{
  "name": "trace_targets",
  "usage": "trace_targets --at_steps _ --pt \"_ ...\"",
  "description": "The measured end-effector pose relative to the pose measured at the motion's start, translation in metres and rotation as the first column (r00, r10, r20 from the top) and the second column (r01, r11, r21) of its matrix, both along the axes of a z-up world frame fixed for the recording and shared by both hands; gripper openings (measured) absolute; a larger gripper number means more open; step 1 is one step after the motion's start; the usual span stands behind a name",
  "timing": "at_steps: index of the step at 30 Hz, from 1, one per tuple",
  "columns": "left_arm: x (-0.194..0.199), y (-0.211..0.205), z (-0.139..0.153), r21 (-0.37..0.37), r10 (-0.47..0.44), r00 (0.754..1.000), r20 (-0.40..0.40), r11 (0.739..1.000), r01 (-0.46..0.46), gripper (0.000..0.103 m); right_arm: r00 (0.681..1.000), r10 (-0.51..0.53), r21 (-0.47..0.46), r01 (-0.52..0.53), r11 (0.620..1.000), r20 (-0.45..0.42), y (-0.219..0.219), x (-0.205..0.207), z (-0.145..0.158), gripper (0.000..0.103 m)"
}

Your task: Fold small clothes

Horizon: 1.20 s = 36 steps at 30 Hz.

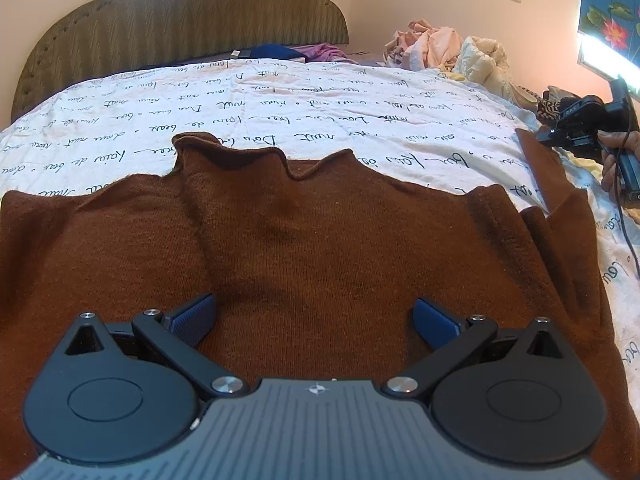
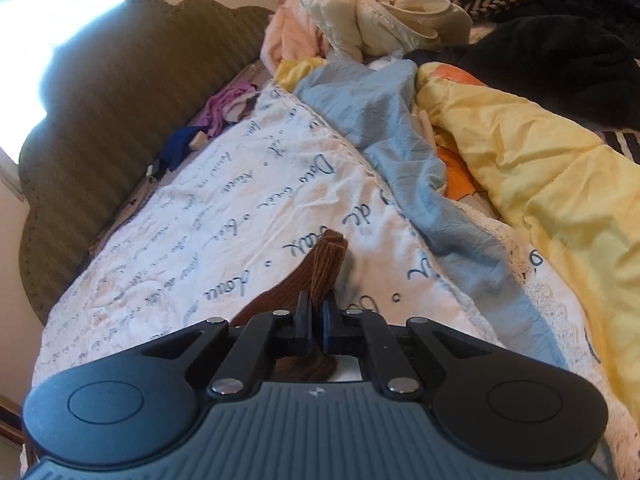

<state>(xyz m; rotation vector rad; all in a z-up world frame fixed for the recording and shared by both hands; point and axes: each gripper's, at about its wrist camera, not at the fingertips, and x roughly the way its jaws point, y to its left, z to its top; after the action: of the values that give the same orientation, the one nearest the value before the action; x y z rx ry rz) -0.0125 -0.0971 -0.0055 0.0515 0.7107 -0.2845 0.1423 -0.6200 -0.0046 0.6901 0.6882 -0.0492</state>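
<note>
**Sleeve fold: right has the cuff, left waits open**

Sweater (image 1: 304, 248) lies flat on the bed sheet (image 1: 280, 92), collar toward the headboard (image 1: 180, 12), body spread and fairly smooth, one soft crease running down from the collar. The sleeve on the right side angles out toward the sheet's edge.

Right gripper (image 2: 318, 320): jaws pressed together on the ribbed cuff (image 2: 326, 264). Cuff end stands up past the fingertips; more knit bunches behind them. Grip looks secure, but I judge it takes only the cuff, not the sleeve's full width.

Left gripper (image 1: 314, 320): jaws wide apart, hovering low over the lower body of the sweater, nothing between the blue pads (image 1: 196, 318). I cannot tell whether the tips touch the knit.

Step in hand, my reading: carry the sleeve across the body.

Notes for doing it well:
- Lift the cuff only enough to clear the knit; a high lift drags the shoulder.
- Use the left gripper to pin the body so the sweater does not slide on the sheet.
- Lay the sleeve straight across the chest, below the collar, then let go.
- Keep clear of the loose pile (image 2: 520, 152) beside the sheet.
</note>
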Motion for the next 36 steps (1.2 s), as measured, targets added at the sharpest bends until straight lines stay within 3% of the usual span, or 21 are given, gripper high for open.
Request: trace_targets --at_steps 3,11,17,26,31,36 --pt "0.0 0.001 0.0 -0.012 -0.001 1.0 0.0 1.0 0.001 0.103 0.997 -0.011 -0.008 0.011 1.0 0.071 0.01 -0.028 0.021 0.004" --pt "0.001 0.004 0.002 -0.035 -0.005 1.0 -0.007 0.999 0.005 0.103 0.974 -0.043 -0.144 0.076 0.987 0.222 0.032 -0.131 0.091 0.004" --pt "0.005 0.022 0.013 -0.173 -0.028 0.998 -0.063 0.985 0.016 0.103 0.948 -0.08 -0.249 0.162 0.955 0.309 0.031 -0.191 0.155 0.004" --pt "0.018 0.067 0.023 -0.272 -0.019 0.992 -0.126 0.962 -0.017 0.103 0.928 -0.032 -0.379 0.183 0.907 0.371 0.058 -0.251 0.255 0.004" --pt "0.023 0.091 0.029 -0.311 -0.012 0.99 -0.14 0.95 -0.032 0.103 0.92 0.075 -0.436 0.11 0.893 0.385 0.102 -0.273 0.284 0.004" --pt "0.022 0.12 0.046 -0.35 -0.024 0.991 -0.134 0.937 -0.025 0.103 0.903 0.247 -0.472 -0.056 0.88 0.353 0.184 -0.246 0.275 0.004"
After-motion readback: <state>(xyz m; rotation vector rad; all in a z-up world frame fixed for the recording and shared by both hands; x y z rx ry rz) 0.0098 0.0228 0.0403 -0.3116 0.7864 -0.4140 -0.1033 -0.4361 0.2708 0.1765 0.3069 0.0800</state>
